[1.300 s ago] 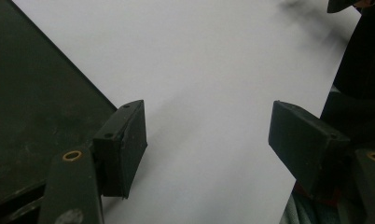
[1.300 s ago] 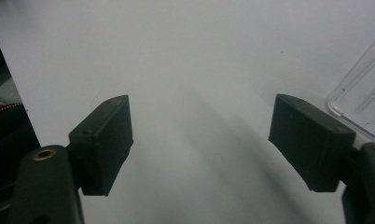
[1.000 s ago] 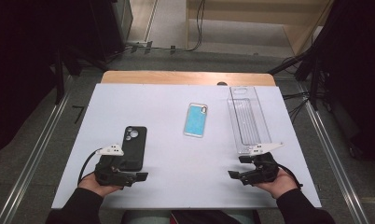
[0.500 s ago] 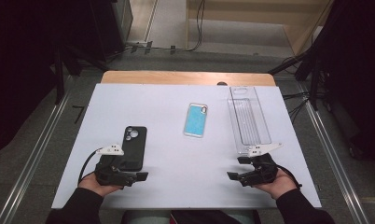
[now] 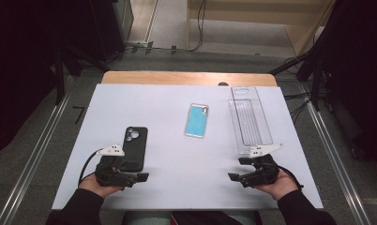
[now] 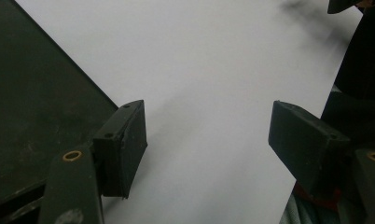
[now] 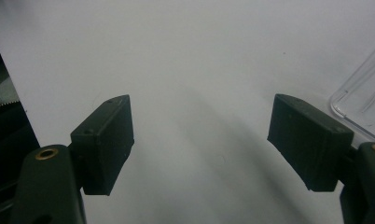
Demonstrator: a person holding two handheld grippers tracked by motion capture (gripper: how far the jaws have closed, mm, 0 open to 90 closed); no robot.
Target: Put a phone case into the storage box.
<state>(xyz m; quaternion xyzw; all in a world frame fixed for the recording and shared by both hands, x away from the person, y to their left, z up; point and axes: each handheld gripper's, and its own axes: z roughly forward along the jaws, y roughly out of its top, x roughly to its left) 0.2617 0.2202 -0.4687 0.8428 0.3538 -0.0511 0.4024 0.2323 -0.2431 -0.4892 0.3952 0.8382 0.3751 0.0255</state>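
We count two tools, two phone cases and one tray on the white desk (image 5: 177, 154). Our left tool (image 5: 139, 177) rests with jaws spread, gripping nothing, just beside the one black rectangular phone case (image 5: 134, 147). One light-blue phone case (image 5: 197, 120) lies mid-desk. One clear plastic oblong tray (image 5: 250, 119) sits right, near our right tool (image 5: 233, 176), likewise released and empty.

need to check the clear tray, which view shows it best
The high view: the whole clear tray lies on the white table. The right gripper view catches one rounded corner; the left gripper view adds nothing.
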